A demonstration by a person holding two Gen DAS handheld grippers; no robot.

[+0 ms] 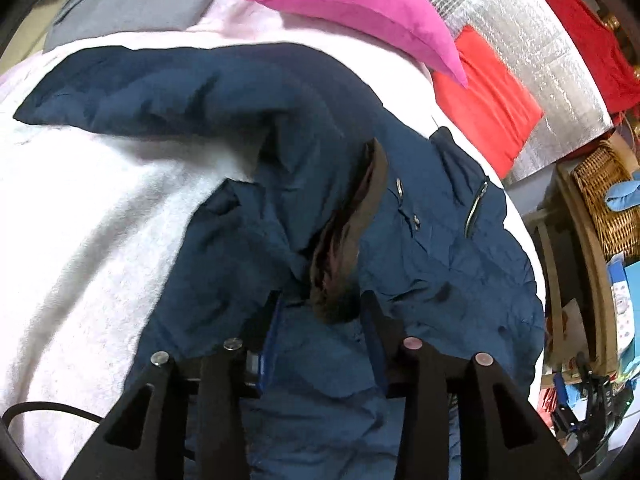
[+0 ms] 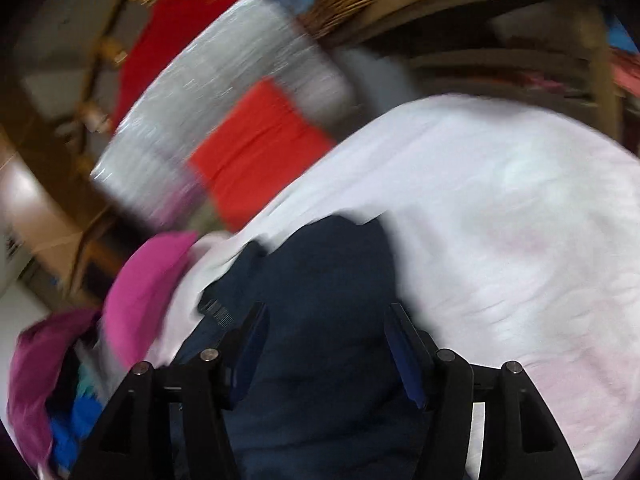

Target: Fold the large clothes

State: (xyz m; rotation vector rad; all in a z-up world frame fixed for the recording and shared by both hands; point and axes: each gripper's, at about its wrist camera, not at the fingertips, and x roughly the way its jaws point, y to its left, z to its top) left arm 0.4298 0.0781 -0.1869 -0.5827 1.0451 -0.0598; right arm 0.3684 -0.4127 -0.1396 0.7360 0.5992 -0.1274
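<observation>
Hovering both grippers over the navy jacket (image 1: 304, 168) sprawled on the white bed cover (image 1: 100, 240). Left gripper (image 1: 320, 312) and right gripper (image 2: 326, 332): fingers apart, gripping nothing. Jacket looks puffy, soft, slippery; grab hem or sleeve cuff.

Looks like a bedroom in a home. Soft white blanket (image 1: 100, 220) spread over a bed, with a pink pillow (image 1: 352, 4) and a red cushion (image 1: 484, 100) at its far side. Close by, a woven basket (image 1: 600, 200) on wooden shelves (image 2: 500, 52) stuffed with odds and ends.
</observation>
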